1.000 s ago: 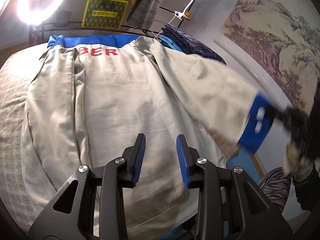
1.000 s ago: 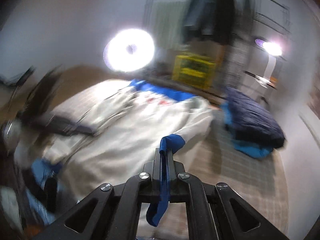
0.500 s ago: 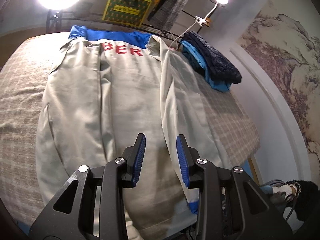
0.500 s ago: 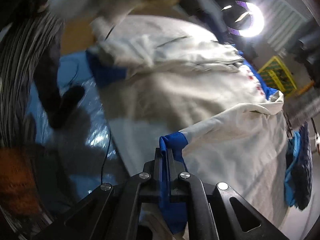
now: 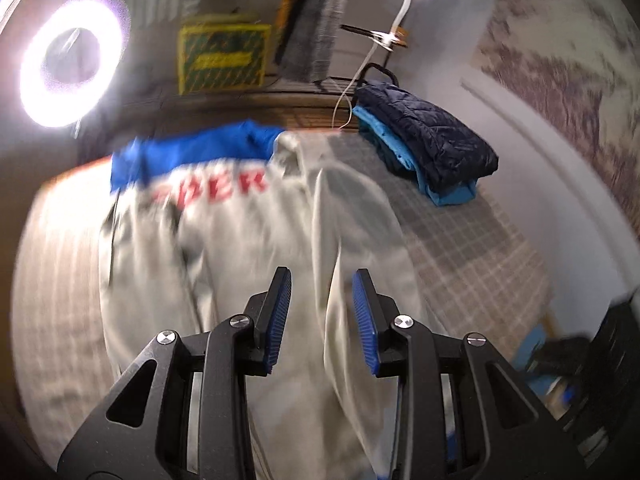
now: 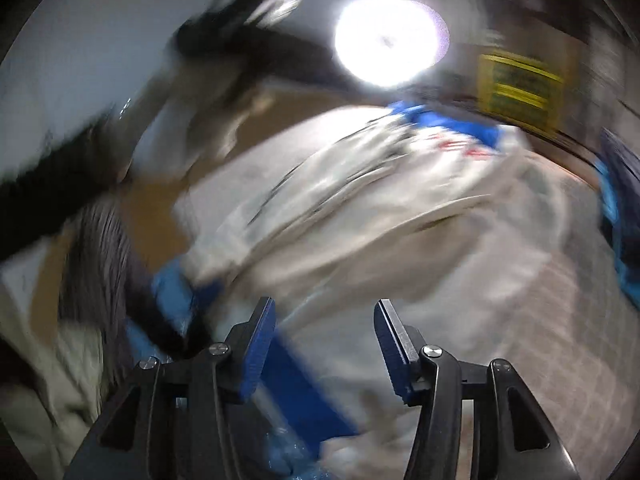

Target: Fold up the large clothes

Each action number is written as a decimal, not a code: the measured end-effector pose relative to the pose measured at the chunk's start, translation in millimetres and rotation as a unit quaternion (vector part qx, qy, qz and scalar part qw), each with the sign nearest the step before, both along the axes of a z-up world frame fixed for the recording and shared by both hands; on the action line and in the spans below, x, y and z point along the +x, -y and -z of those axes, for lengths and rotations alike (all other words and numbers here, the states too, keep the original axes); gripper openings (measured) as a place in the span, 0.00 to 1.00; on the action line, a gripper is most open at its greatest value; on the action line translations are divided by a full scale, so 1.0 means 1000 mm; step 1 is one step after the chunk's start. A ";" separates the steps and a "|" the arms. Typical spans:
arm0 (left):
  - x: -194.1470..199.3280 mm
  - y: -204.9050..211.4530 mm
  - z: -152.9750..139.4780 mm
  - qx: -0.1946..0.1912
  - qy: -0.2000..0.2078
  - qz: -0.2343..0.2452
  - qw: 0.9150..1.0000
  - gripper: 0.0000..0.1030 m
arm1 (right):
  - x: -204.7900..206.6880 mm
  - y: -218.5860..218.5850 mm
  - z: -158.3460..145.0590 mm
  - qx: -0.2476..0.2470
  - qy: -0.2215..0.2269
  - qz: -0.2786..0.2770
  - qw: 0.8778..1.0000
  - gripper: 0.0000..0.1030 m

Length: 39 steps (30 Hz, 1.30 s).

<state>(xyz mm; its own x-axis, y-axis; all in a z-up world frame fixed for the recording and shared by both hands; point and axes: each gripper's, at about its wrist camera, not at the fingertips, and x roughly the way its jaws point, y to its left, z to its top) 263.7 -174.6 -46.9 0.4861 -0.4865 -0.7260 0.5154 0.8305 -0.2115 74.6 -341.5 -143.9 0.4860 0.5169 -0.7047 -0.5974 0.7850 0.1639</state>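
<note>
The left gripper hangs open and empty over the pale jacket, spread on the checked bed before the ring light. From the right wrist, the right gripper, jaws just parted, stands clear above the jacket's blue cuff.

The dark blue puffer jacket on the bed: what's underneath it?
Under the navy puffer jacket lies a folded light-blue garment, its edges sticking out, on the checked bedcover. Anything further beneath is covered.
</note>
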 end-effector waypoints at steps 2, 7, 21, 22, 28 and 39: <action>0.021 0.026 -0.006 0.010 0.011 0.005 1.000 0.30 | 0.027 0.031 -0.007 0.026 0.003 0.057 0.998 0.51; 0.086 0.071 -0.003 -0.003 0.013 -0.007 1.000 0.30 | 0.101 0.101 0.005 0.079 -0.018 0.192 0.978 0.51; 0.245 0.151 0.087 0.037 -0.069 -0.037 0.996 0.45 | 0.295 0.176 0.102 0.223 -0.135 0.287 0.922 0.60; 0.252 0.158 0.096 0.050 -0.076 -0.033 0.995 0.47 | 0.302 0.176 0.106 0.226 -0.136 0.285 0.922 0.58; 0.269 0.158 0.135 0.117 -0.092 -0.064 0.987 0.49 | 0.319 0.166 0.106 0.237 -0.125 0.264 0.926 0.36; 0.279 0.096 0.157 -0.003 -0.129 -0.074 0.989 0.03 | 0.348 0.146 0.100 0.252 -0.130 0.240 0.928 0.40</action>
